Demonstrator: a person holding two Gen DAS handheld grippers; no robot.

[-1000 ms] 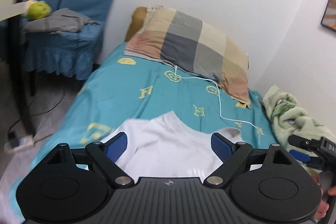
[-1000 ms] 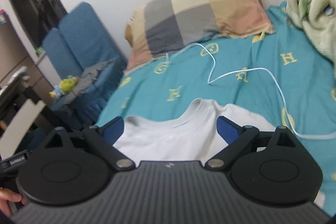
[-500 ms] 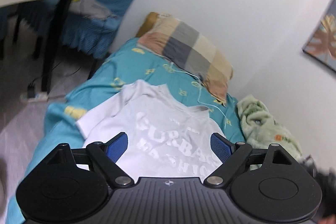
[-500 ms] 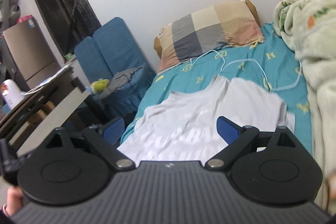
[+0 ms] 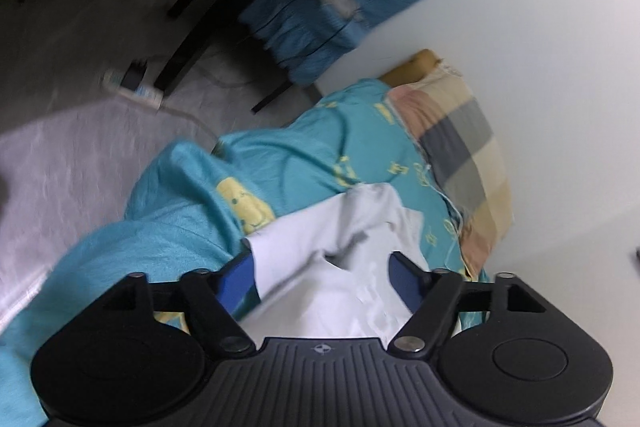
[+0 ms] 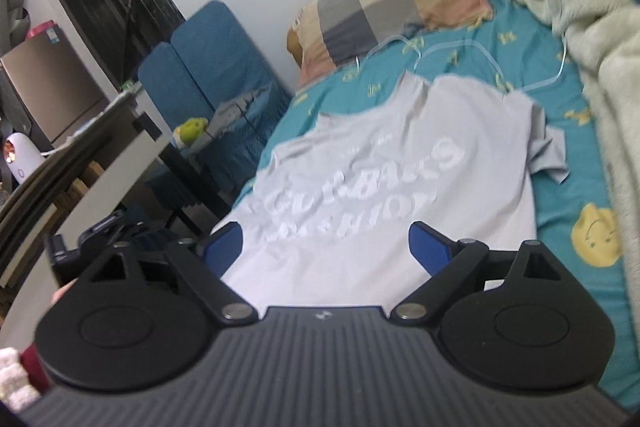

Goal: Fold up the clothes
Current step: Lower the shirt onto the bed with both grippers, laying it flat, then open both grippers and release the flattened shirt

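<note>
Here, T-shirt point(image 6: 372, 183) between wide-spread jaws.

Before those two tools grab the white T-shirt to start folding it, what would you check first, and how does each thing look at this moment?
1. T-shirt spread flat on the bed: mostly ok; its sleeve by the blanket is crumpled.
2. Left tool open: ok, jaws apart over a shirt edge that is rumpled.
3. Right tool open: ok, jaws apart above the shirt's lower part, holding nothing.
4. White cable clear of the shirt: not ok, it runs right at the collar and shoulder.
5. Blanket clear of the shirt: ok, apart from it.
6. Left view sharp enough to aim: not ok, it is blurred.
</note>
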